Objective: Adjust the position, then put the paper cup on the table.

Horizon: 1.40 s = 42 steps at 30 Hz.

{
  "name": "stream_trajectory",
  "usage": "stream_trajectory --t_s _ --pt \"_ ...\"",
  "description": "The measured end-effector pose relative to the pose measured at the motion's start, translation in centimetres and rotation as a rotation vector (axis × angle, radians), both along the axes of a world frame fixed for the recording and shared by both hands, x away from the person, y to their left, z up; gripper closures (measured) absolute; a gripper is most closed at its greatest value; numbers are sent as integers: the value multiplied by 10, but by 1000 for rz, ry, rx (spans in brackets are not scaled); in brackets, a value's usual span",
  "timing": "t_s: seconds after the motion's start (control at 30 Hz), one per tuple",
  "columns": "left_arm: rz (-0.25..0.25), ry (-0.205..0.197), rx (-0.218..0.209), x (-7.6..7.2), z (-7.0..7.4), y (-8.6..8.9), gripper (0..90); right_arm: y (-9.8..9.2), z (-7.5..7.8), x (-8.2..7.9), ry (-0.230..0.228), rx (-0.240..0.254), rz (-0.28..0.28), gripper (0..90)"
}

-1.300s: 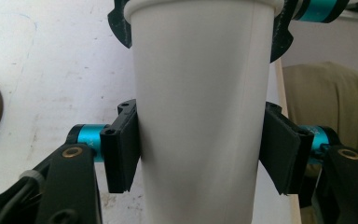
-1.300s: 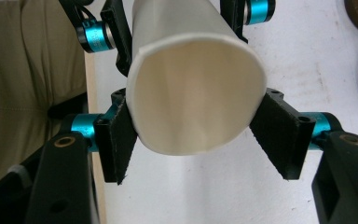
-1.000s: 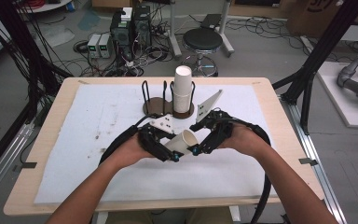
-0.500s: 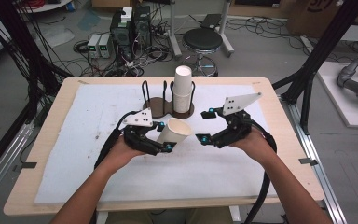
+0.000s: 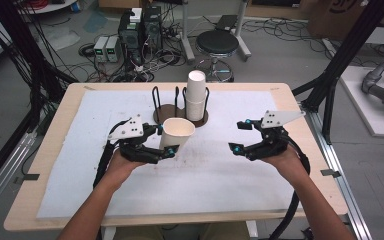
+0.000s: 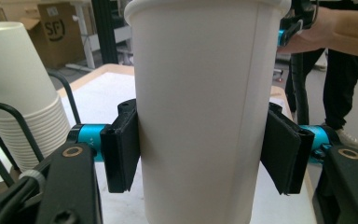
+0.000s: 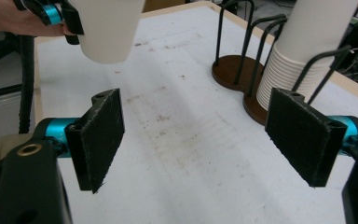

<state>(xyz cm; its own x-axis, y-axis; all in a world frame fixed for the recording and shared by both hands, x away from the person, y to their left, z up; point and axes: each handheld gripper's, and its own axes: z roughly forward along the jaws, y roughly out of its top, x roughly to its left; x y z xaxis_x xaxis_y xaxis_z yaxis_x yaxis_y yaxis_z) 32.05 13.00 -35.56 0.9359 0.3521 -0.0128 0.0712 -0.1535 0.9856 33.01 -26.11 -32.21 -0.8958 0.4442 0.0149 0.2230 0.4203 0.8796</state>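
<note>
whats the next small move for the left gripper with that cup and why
Probably carry the paper cup toward the empty ring of the holder. The left gripper grips it upright, off the mat, and the stack fills the other ring; the right gripper is open.

Left tool view: paper cup (image 6: 200, 107) is running past the top and bottom edges, base unseen. Cup stack (image 6: 18, 93) is getting cropped left. Right tool view: stack top (image 7: 307, 51) cut off; holder base (image 7: 235, 70) seemingly partly hidden.

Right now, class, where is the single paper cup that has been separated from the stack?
In the high view the paper cup is left of centre, clamped in the left gripper above the white mat, just in front of the wire cup holder.
</note>
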Motion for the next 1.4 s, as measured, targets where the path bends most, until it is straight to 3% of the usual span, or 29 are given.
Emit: stream_trajectory --t_s 0.13,0.43,0.73,1.4 --pt "19 -44 -34 -3 -3 8 361 -10 -2 -1 4 5 -30 201" --pt "112 -64 -114 -8 -13 33 349 -33 -11 1 12 1 -106 201" --pt "180 -69 -131 -13 -15 50 342 -44 -16 -1 20 -2 -138 202" --pt "235 -94 -149 -16 -11 64 337 -42 -19 -5 8 5 -133 202"
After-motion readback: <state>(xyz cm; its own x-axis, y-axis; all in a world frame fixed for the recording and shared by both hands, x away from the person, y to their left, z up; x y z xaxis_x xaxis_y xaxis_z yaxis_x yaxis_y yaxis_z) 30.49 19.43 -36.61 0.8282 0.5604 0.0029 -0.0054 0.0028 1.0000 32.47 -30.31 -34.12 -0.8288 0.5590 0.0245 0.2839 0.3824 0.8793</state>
